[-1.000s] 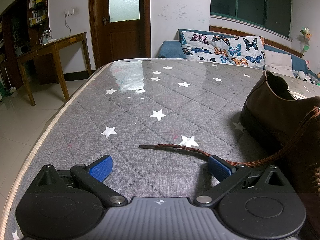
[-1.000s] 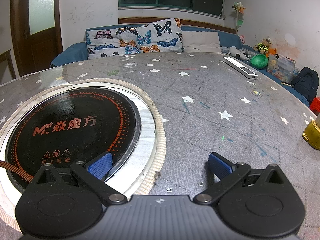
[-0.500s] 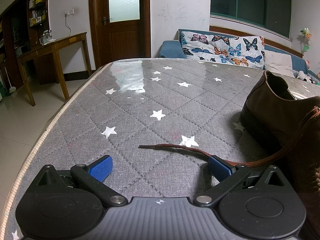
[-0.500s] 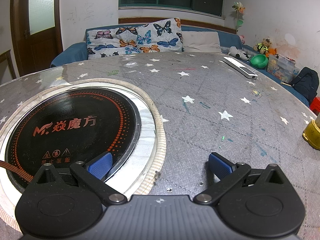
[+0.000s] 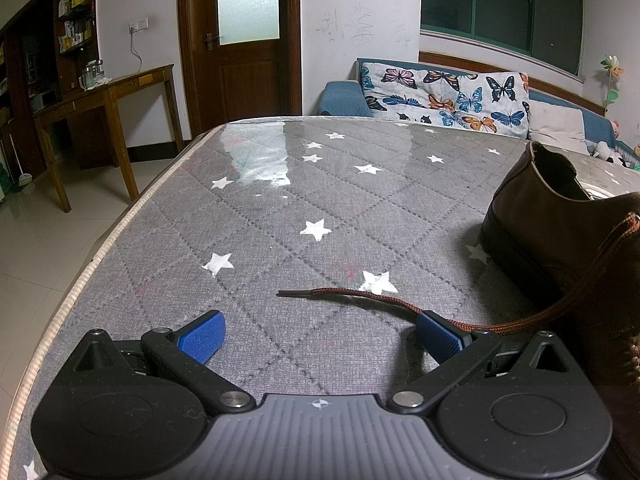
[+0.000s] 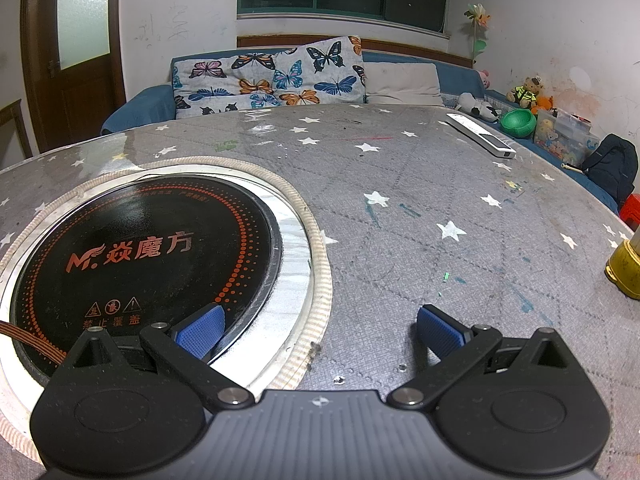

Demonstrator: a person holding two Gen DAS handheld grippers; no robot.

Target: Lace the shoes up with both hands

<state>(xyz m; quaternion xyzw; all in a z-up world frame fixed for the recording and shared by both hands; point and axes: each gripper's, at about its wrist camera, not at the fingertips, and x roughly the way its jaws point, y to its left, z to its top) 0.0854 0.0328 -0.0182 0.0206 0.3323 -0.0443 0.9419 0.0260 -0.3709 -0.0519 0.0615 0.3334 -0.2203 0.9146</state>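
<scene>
A brown leather shoe [image 5: 576, 240] stands at the right edge of the left wrist view on the grey star-patterned table cover [image 5: 280, 200]. Its brown lace [image 5: 352, 294] trails left across the cover and passes just over the right blue pad [image 5: 438, 336]. My left gripper [image 5: 320, 336] is open, low over the cover, with nothing between its fingers. In the right wrist view my right gripper [image 6: 318, 330] is also open and holds nothing. A short piece of brown lace [image 6: 28, 338] shows at that view's left edge; the shoe is out of sight there.
A round black induction hob [image 6: 144, 256] with a metal rim is set into the table under the right gripper's left finger. A white remote [image 6: 480, 136] lies far right, a yellow object [image 6: 626, 272] at the right edge. The table's left edge [image 5: 92, 264] drops to tiled floor.
</scene>
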